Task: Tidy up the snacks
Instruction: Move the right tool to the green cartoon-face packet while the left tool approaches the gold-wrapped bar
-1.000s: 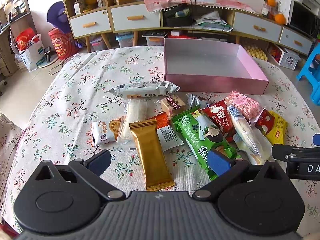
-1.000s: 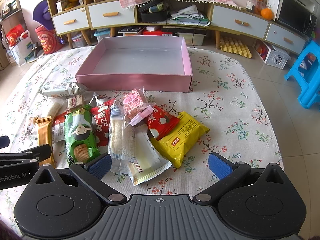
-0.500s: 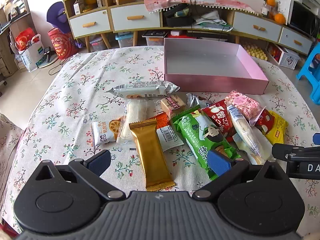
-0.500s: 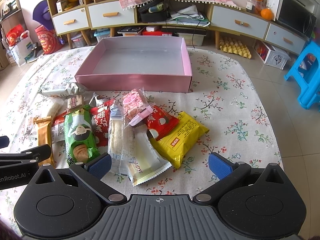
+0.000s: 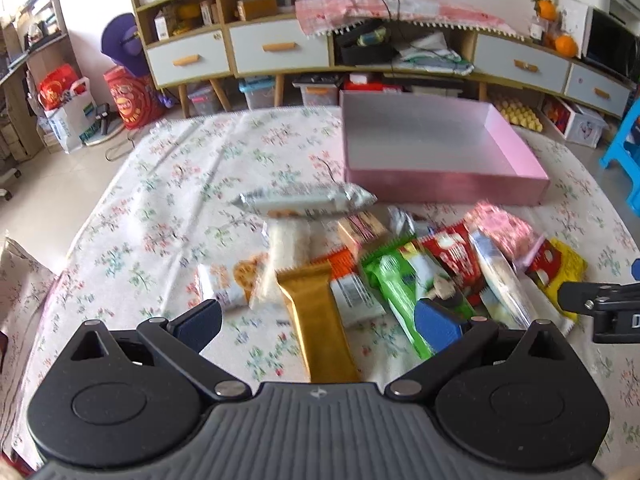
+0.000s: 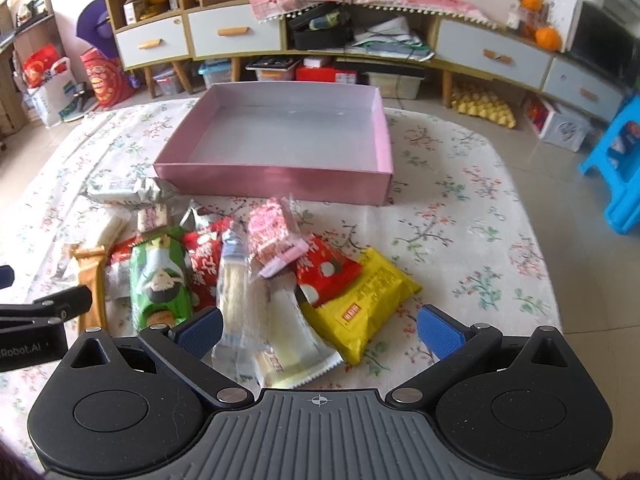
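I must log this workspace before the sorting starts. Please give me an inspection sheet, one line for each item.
Surface: table under a floral cloth.
Job's things: pink box holds nothing; snack pile in front of it, including gold bar, green pack, yellow pack.
Clutter: nothing seen on the table besides the snacks.
Grippers: left gripper and right gripper both open, holding nothing.
Cables: wires hang from wall sockets onto the cabinet.
Surroundings: cabinet with drawers, blue stool, oranges.

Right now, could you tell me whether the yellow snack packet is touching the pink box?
Apart. The right wrist view shows a strip of bare floral tablecloth between the yellow snack packet and the front wall of the pink box.
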The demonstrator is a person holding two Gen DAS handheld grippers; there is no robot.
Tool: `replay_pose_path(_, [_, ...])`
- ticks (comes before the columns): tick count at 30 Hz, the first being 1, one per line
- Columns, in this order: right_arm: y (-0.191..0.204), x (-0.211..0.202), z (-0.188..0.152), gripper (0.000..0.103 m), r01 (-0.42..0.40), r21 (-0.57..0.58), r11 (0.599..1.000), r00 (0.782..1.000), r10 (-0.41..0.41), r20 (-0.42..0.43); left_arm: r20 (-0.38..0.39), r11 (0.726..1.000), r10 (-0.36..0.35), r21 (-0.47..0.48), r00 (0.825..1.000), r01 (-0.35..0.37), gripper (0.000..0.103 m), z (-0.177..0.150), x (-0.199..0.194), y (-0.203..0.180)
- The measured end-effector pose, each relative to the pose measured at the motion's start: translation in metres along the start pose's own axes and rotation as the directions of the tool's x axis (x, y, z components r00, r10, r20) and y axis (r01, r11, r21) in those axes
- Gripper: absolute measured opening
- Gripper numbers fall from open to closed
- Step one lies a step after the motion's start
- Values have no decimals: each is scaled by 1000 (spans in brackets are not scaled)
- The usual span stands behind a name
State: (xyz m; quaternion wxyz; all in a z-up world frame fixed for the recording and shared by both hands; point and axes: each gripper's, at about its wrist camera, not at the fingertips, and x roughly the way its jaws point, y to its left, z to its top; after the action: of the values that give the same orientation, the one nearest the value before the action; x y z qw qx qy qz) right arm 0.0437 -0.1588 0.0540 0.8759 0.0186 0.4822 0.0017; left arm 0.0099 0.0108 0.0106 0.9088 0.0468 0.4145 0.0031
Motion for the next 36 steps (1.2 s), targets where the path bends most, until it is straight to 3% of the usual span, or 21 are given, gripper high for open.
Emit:
replay_pose_path(4, [-11,7,10,103,-87,44,995,996,87,-16,32,999,-31,19,999,30,103,8,1,4])
replay_pose_path(10, [-16,15,22,103,-117,48,992,993,116,23,-60,993,-104,50,993,107,103,27,15,13])
replay_pose_path(13, [-22,25,28,103,-160,85,983,987,160,5,-84,994,-92,44,992,96,103,34,25,19])
replay_pose_path(17, [-30,42,37,103,-234,161,959,970,241,-24,-113,994,-106,-35,988,103,102,32,41,32])
replay_pose_path(19, [-31,50,40,103,-262,195,945,962,271,-22,-170,985,-153,-101,973,137,100,29,52,39])
replay_pose_path(22, [-30,56,42,102,-275,236,932,957,288,-22,-197,966,-216,-185,956,180,98,24,58,46])
replay_pose_path(29, [-6,40,45,100,-373,188,909,926,376,20,-225,939,-289,-258,930,230,83,17,63,55])
replay_pose_path(36, [18,49,41,74,-472,192,860,868,492,-68,-250,929,-325,-267,912,258,66,10,70,51])
